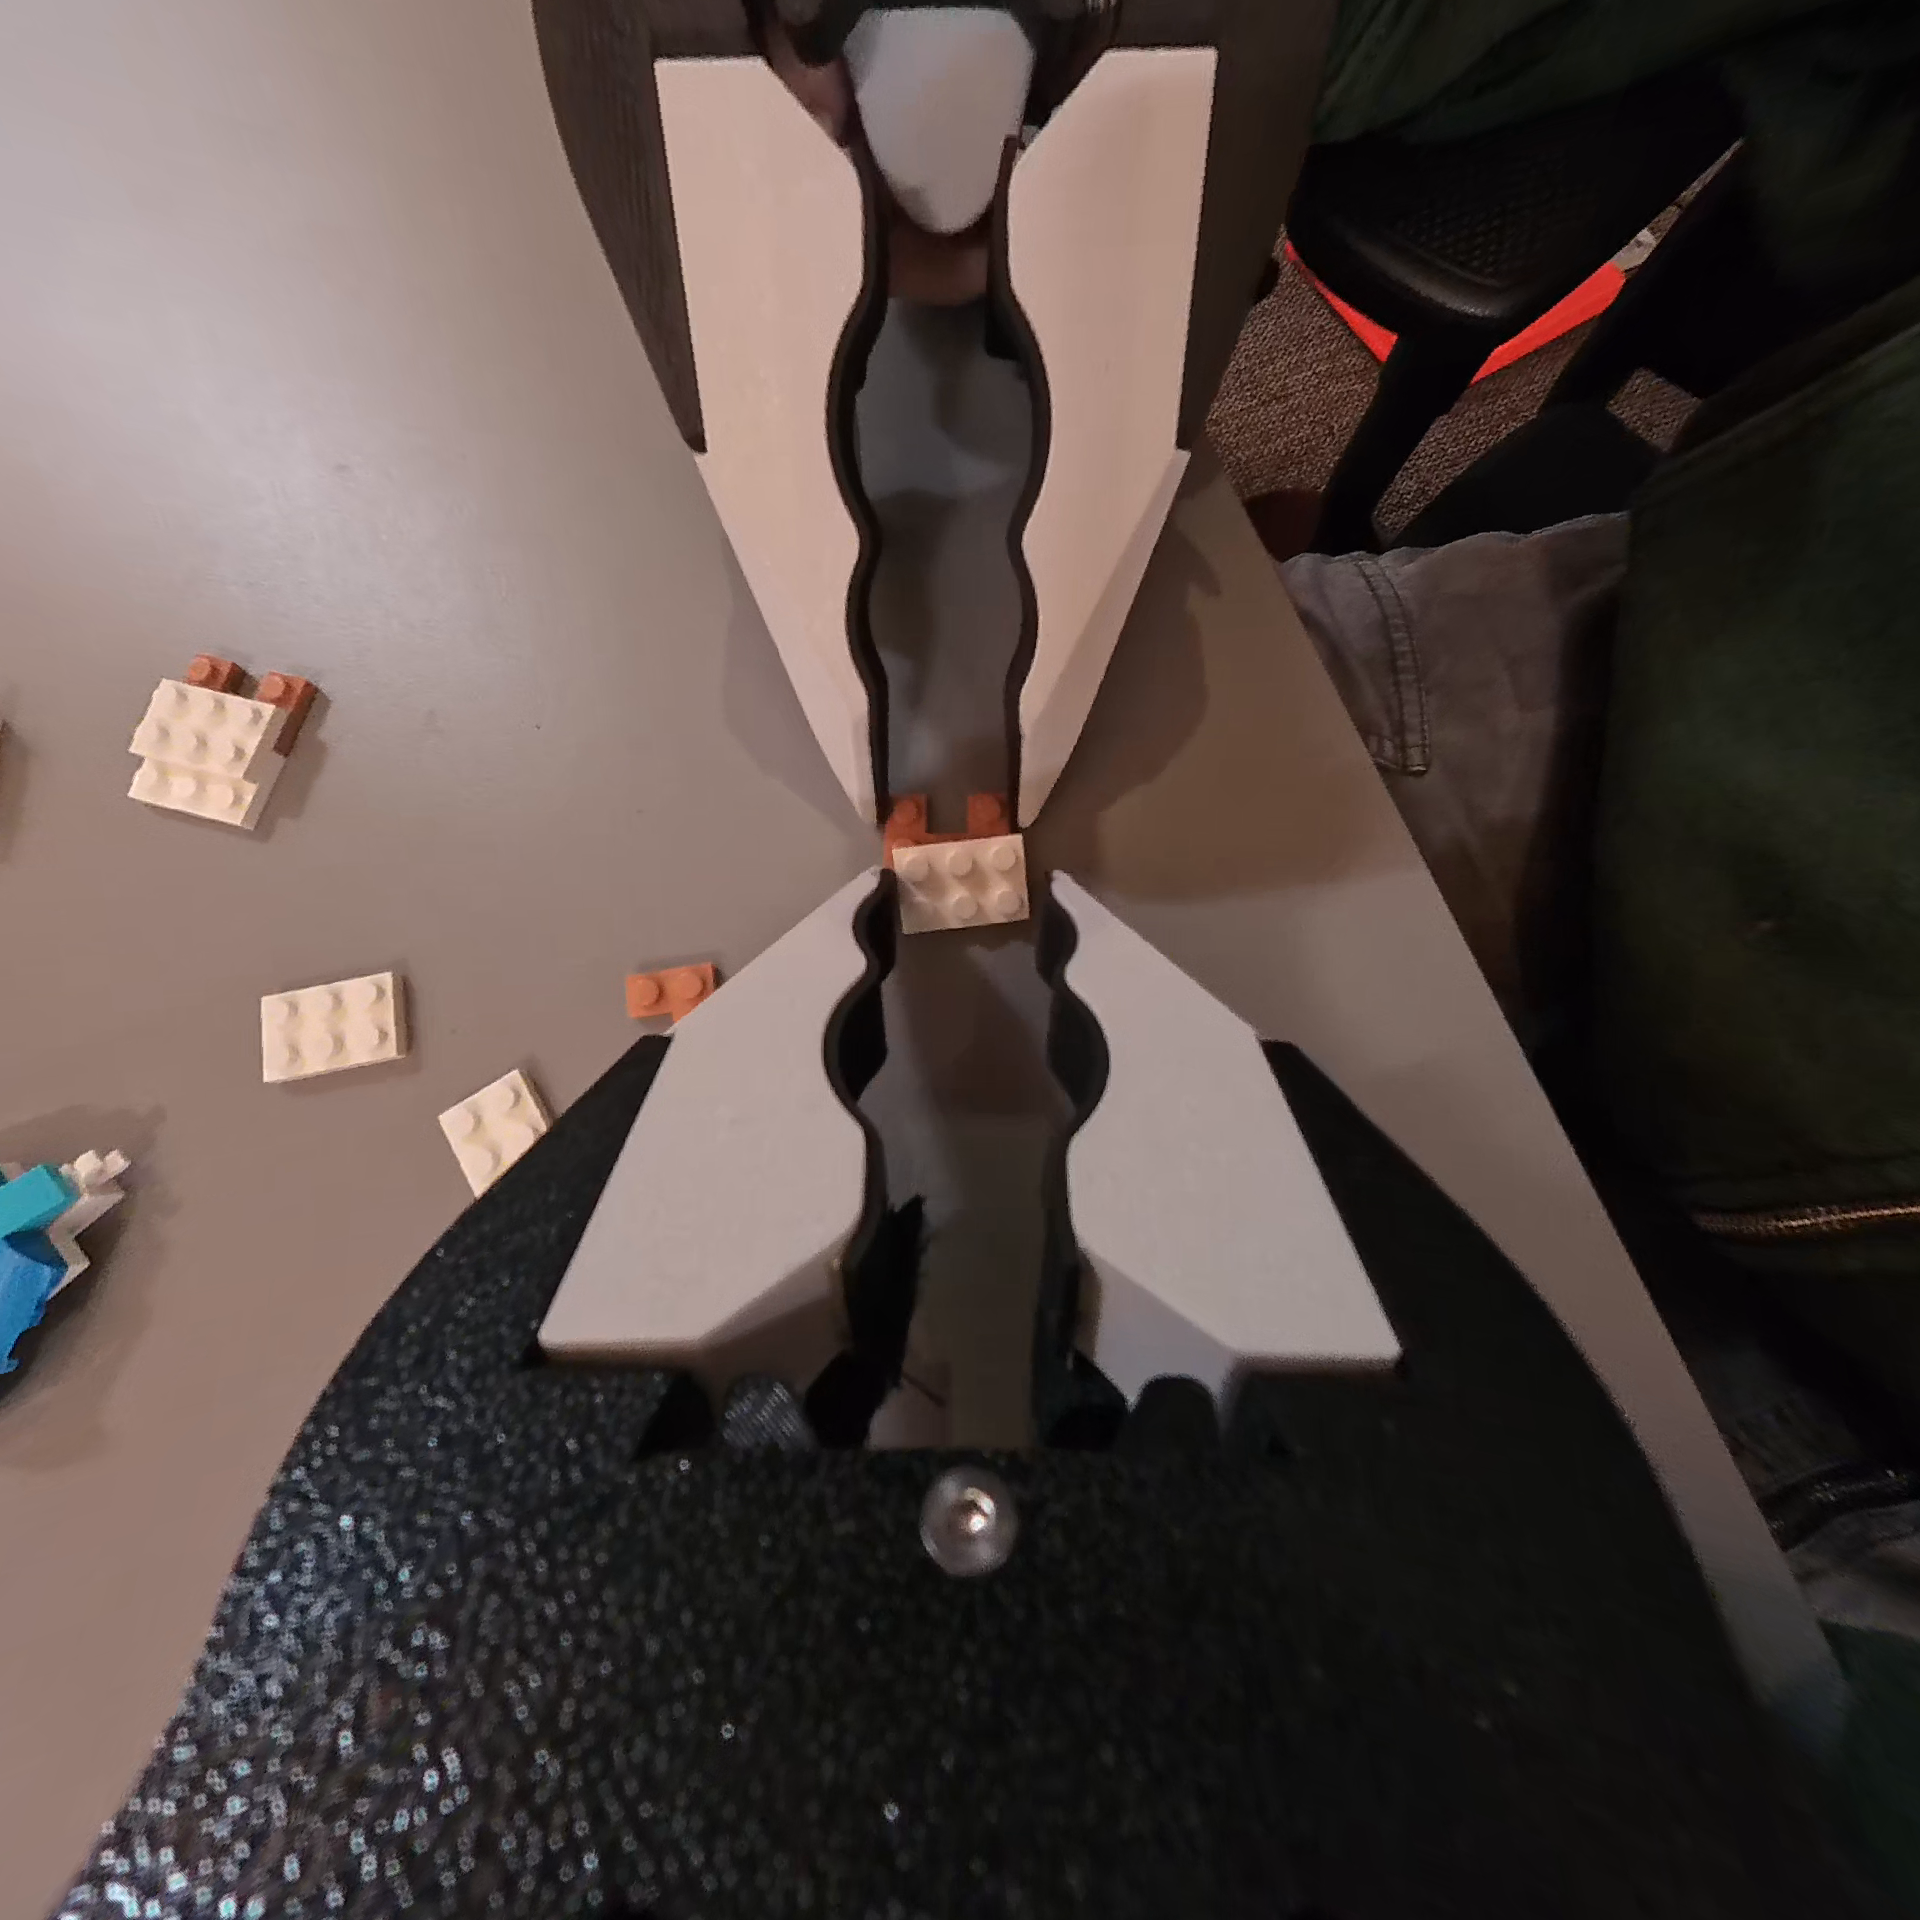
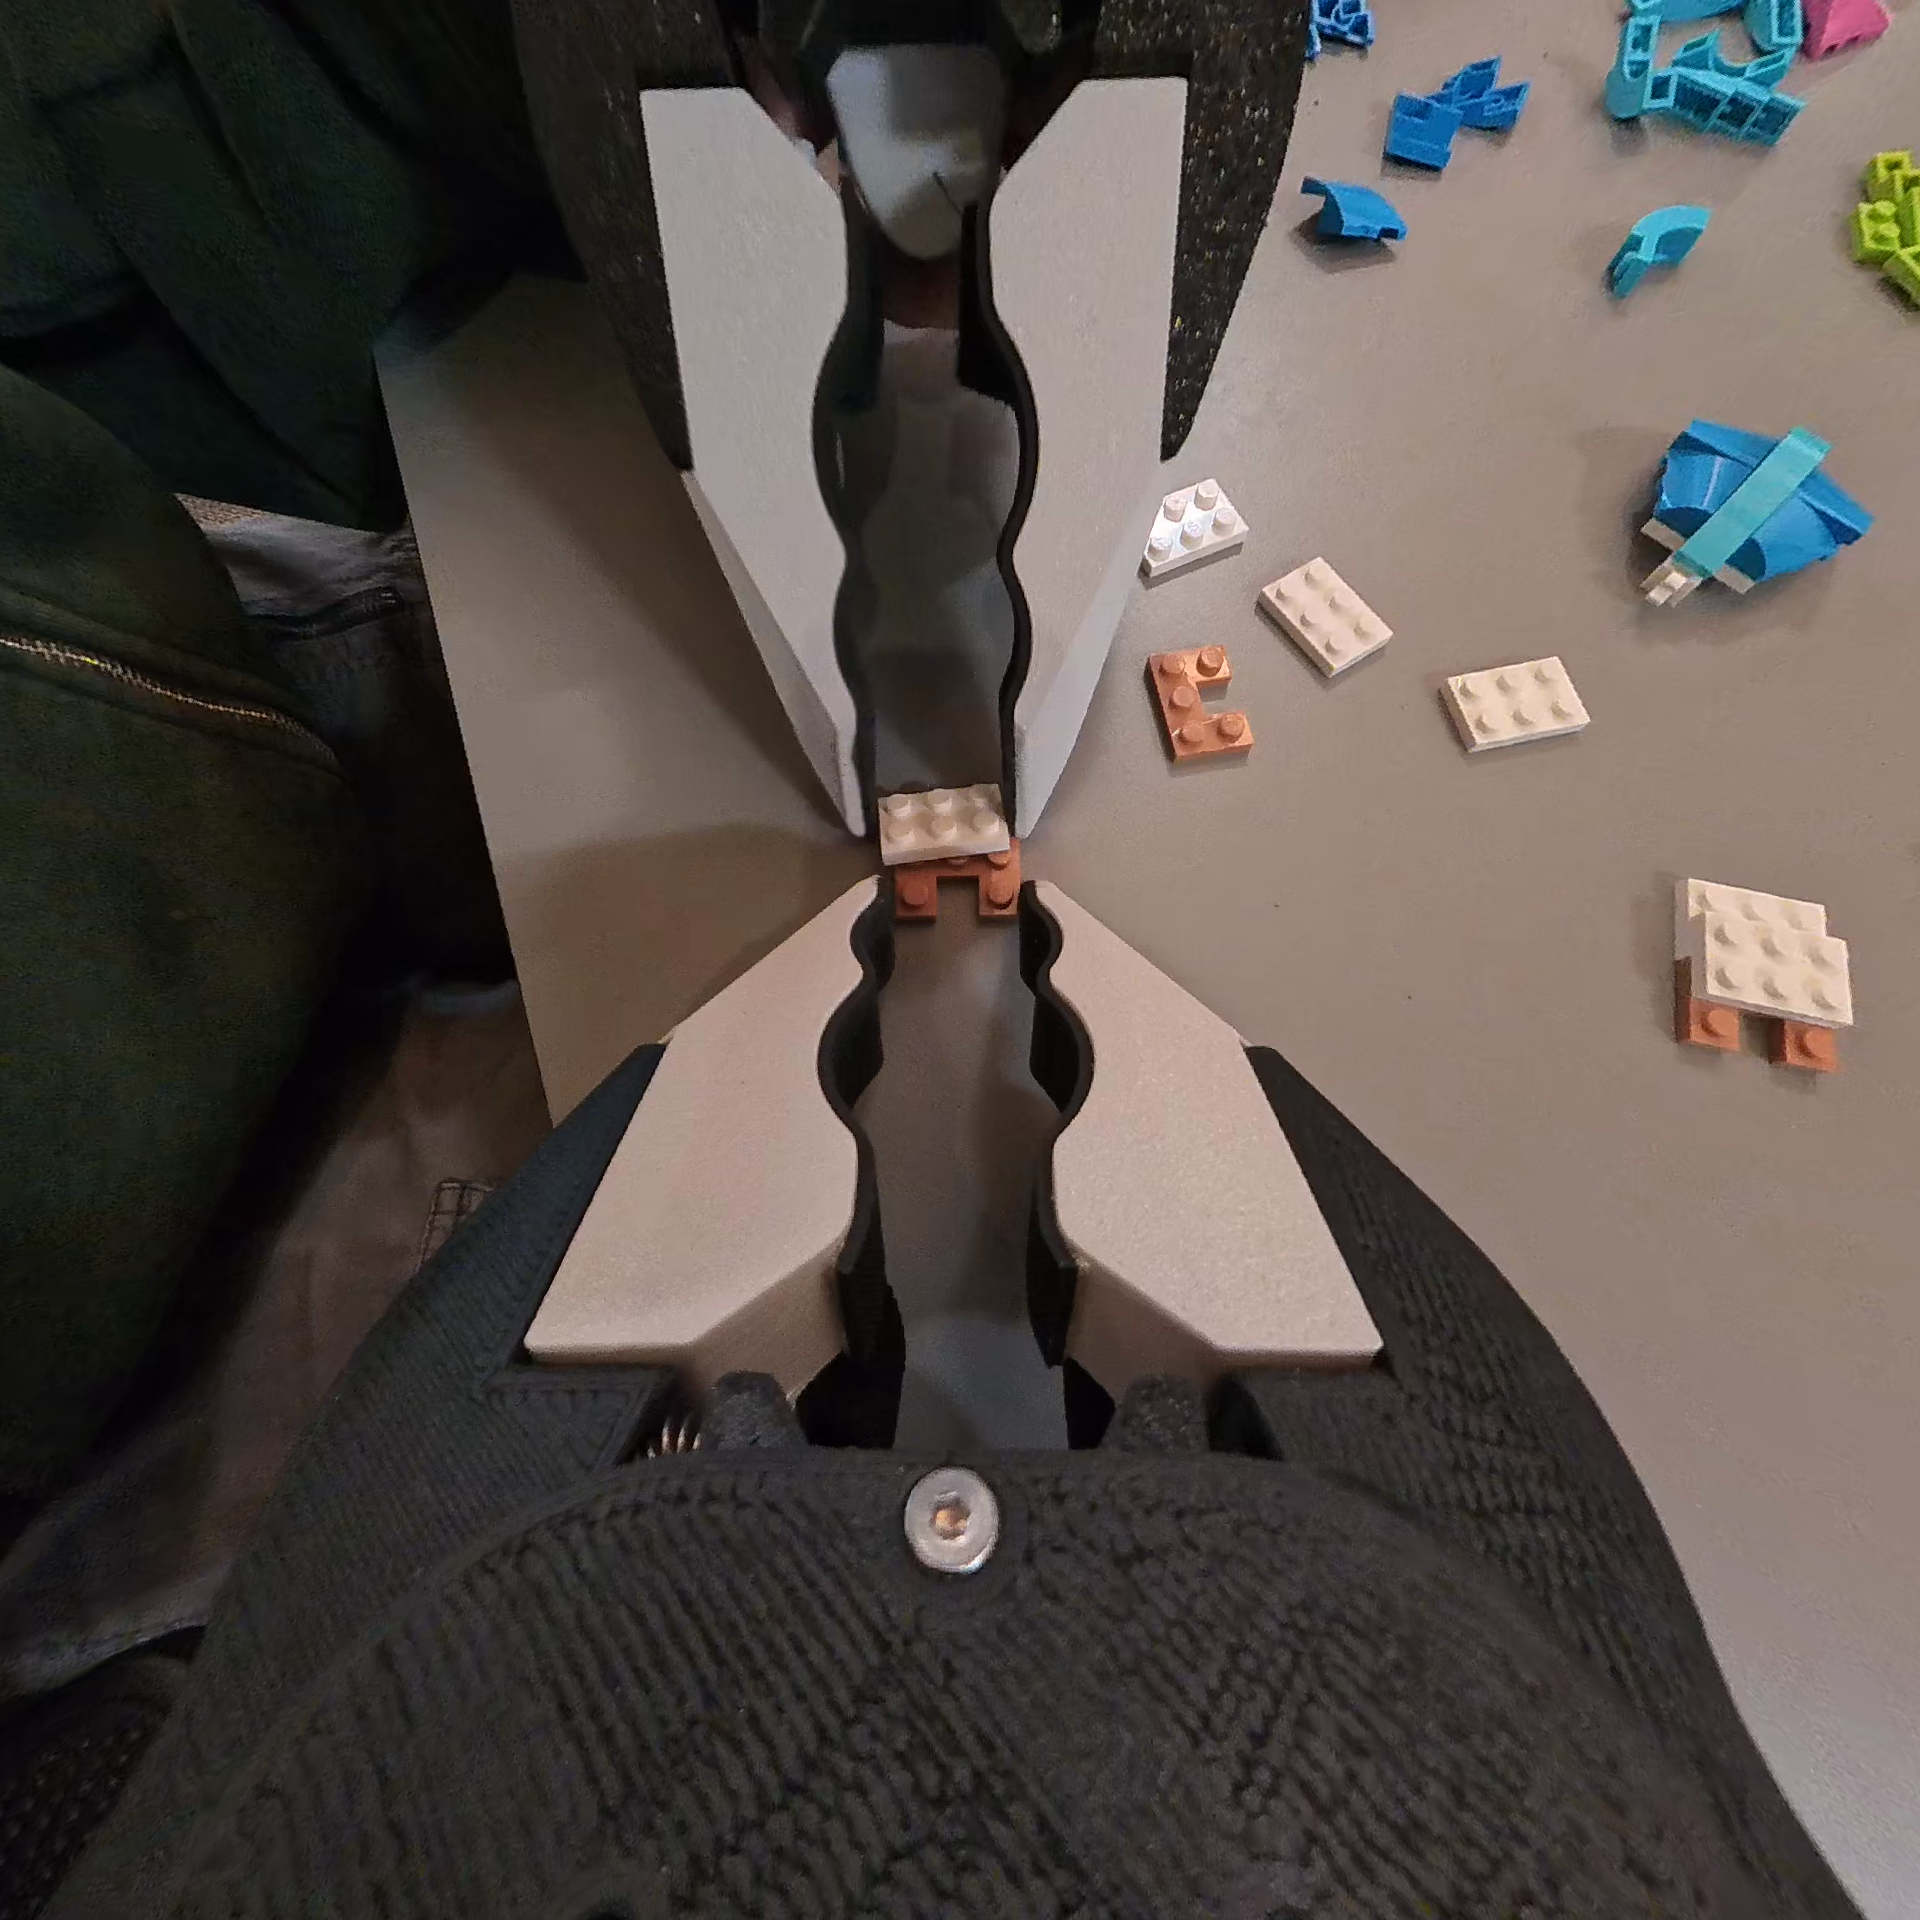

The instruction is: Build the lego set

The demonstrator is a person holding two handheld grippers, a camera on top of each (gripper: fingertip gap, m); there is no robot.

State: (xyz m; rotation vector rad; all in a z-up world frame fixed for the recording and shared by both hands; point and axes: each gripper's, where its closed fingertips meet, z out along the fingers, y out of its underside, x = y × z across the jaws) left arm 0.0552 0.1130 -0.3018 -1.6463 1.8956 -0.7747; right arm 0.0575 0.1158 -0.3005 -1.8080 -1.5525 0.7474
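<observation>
The left gripper (image 1: 961,883) and the right gripper (image 2: 956,888) meet tip to tip over the near edge of the grey table (image 1: 416,416), each clenched on one end of a small brick assembly. The left pads press the sides of the white plate (image 1: 961,883); the right pads press the brown U-shaped plate (image 2: 956,888) stuck beneath it. Just beside the right gripper's far side lie another brown U-shaped plate (image 2: 1197,702) and three loose white plates (image 2: 1512,701). Further right sits a white-and-brown stack (image 2: 1761,971), with a blue and white model (image 2: 1745,514) and scattered blue pieces (image 2: 1455,109) at the far side.
</observation>
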